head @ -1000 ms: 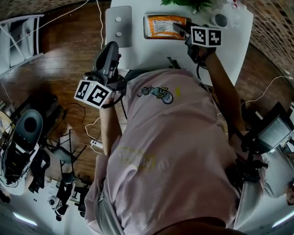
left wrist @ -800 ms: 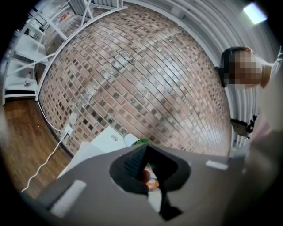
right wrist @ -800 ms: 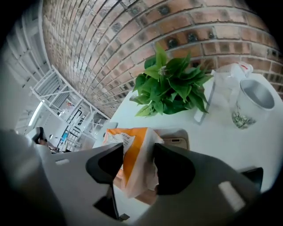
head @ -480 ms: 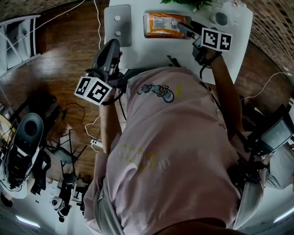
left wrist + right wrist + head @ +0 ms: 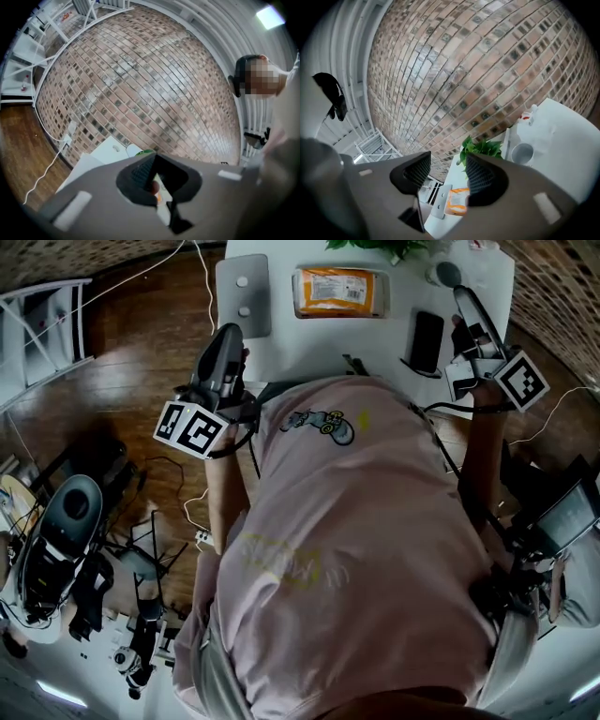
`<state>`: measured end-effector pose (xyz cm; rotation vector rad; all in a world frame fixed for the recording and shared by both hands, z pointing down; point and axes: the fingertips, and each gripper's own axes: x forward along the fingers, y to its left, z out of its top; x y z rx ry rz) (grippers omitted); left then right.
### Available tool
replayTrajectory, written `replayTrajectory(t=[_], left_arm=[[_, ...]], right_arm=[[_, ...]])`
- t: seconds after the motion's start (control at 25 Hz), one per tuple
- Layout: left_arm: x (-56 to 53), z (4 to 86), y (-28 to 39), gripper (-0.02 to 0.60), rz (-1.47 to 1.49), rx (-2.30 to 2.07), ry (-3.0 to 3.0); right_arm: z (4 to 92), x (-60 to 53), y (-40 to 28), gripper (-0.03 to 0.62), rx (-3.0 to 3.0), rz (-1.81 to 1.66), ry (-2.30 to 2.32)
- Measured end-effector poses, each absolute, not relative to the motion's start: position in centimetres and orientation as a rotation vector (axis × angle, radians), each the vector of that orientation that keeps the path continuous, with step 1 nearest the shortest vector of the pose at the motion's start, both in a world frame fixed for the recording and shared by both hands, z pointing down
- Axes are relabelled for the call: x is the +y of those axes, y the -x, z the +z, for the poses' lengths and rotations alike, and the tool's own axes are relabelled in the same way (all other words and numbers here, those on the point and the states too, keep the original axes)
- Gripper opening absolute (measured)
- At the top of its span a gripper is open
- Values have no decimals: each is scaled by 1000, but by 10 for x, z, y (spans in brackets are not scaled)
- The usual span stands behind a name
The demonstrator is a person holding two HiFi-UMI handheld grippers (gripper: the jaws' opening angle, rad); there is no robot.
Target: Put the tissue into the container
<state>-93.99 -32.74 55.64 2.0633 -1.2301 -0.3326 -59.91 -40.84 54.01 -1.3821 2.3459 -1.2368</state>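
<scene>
Torso (image 5: 356,549) hiding table (image 5: 309,345) edge, plant (image 5: 375,246) cropped, orange packet (image 5: 337,289) print blurred

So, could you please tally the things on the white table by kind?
Tissue pack: 1
Grey panel: 1
Phone: 1
Cup: 1
Plant: 1
Total: 5
The small bits at the far right corner are too unclear to count.

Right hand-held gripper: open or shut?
Open: the right hand-held gripper shows jaws apart, nothing between them; they have just been closing.
</scene>
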Motion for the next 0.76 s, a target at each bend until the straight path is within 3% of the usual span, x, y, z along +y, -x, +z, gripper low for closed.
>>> replayTrajectory(t=[0.76], left_arm=[[-321, 535, 903, 5, -362, -1190, -2145]], right_arm=[[529, -391, 592, 232, 2278, -1183, 1297]])
